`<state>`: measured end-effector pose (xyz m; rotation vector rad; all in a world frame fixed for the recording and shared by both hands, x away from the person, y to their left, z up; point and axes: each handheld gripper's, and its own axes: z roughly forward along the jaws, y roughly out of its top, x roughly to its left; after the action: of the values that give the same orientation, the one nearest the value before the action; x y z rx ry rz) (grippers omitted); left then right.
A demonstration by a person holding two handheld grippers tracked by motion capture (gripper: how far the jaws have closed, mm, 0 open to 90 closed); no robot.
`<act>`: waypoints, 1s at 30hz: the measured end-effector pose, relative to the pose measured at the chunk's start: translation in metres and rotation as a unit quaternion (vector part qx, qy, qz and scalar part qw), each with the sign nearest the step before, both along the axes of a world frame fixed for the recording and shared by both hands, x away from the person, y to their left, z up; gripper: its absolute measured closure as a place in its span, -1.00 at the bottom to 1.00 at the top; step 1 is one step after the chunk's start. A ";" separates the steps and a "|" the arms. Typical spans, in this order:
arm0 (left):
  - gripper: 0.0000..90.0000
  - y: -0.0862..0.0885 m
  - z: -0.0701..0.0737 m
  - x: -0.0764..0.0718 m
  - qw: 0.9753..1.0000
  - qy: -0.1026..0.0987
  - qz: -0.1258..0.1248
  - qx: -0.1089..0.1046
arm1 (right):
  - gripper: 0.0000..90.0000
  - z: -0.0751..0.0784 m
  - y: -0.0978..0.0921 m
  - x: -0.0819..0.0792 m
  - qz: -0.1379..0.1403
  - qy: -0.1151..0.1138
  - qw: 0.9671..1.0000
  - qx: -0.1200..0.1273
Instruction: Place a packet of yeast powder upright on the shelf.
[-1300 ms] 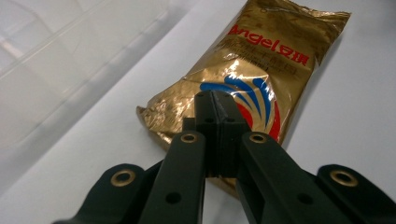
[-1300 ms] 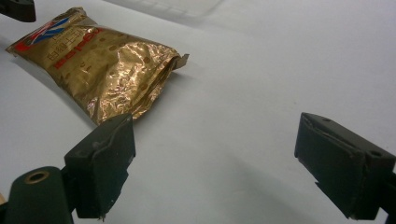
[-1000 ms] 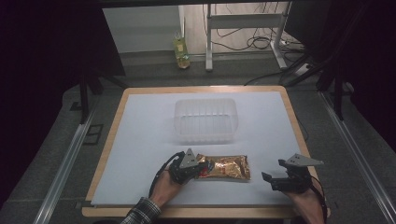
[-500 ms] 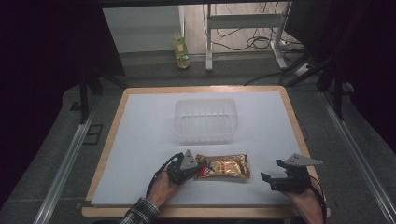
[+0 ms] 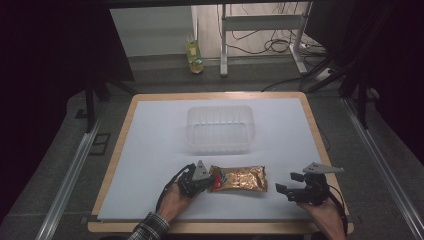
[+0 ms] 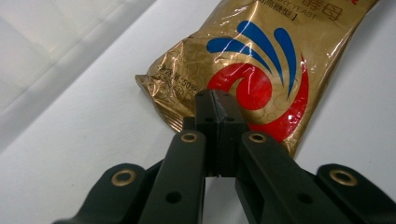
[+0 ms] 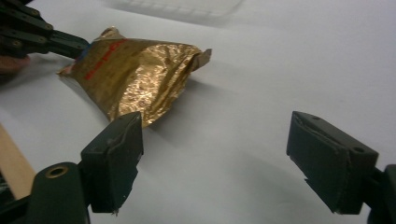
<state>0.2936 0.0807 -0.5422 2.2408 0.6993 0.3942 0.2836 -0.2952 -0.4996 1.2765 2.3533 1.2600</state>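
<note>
A gold foil packet [image 5: 240, 179] with a red and blue swirl lies flat near the table's front edge. My left gripper [image 5: 207, 180] is shut on its left end; in the left gripper view the jaws [image 6: 215, 100] are pressed together over the packet [image 6: 261, 60] at its crimped edge. My right gripper [image 5: 287, 182] stands open just right of the packet, a small gap away. In the right gripper view the open gripper [image 7: 215, 154] faces the packet's crinkled end [image 7: 140, 74], which lies ahead to the left with nothing between the jaws.
A clear plastic tub [image 5: 220, 127] stands upright on the white table top [image 5: 150, 150] behind the packet. The wooden table rim [image 5: 220, 227] runs close under both hands. A yellow bottle [image 5: 194, 52] stands on the floor beyond the table.
My right gripper has edged left toward the packet's right end. The left gripper and the packet have hardly moved.
</note>
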 end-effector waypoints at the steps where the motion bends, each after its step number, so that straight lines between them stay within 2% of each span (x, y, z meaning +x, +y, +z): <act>1: 1.00 0.000 0.000 0.000 1.000 0.000 0.000 0.000 | -0.54 0.000 0.001 0.001 0.001 0.005 1.000 0.003; 5: 1.00 0.000 0.000 0.000 1.000 -0.001 0.001 0.000 | -0.51 0.000 0.005 0.003 0.007 0.023 1.000 0.015; 7: 1.00 0.000 0.000 0.000 1.000 0.000 0.002 -0.001 | -0.50 0.000 0.008 0.007 0.016 0.046 0.998 0.034; 12: 1.00 0.000 0.000 -0.001 1.000 0.000 0.002 -0.001 | -0.50 -0.001 0.012 0.011 0.021 0.065 0.996 0.048; 15: 1.00 0.000 -0.001 0.000 1.000 0.000 0.002 -0.002 | -0.47 -0.002 0.016 0.016 0.025 0.093 0.994 0.060; 24: 1.00 0.000 -0.001 0.000 1.000 0.000 0.002 -0.006 | -0.35 -0.007 0.029 0.025 0.035 0.129 0.988 0.080; 25: 1.00 0.001 -0.001 0.000 1.000 0.000 0.000 -0.003 | -0.33 -0.009 0.031 0.029 0.038 0.137 0.986 0.087; 30: 1.00 0.001 -0.001 0.000 1.000 0.001 0.000 -0.004 | -0.27 -0.013 0.039 0.035 0.047 0.146 0.984 0.088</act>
<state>0.2938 0.0816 -0.5428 2.2343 0.7004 0.3881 0.3186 -0.2566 -0.5126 1.5131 2.5767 1.4236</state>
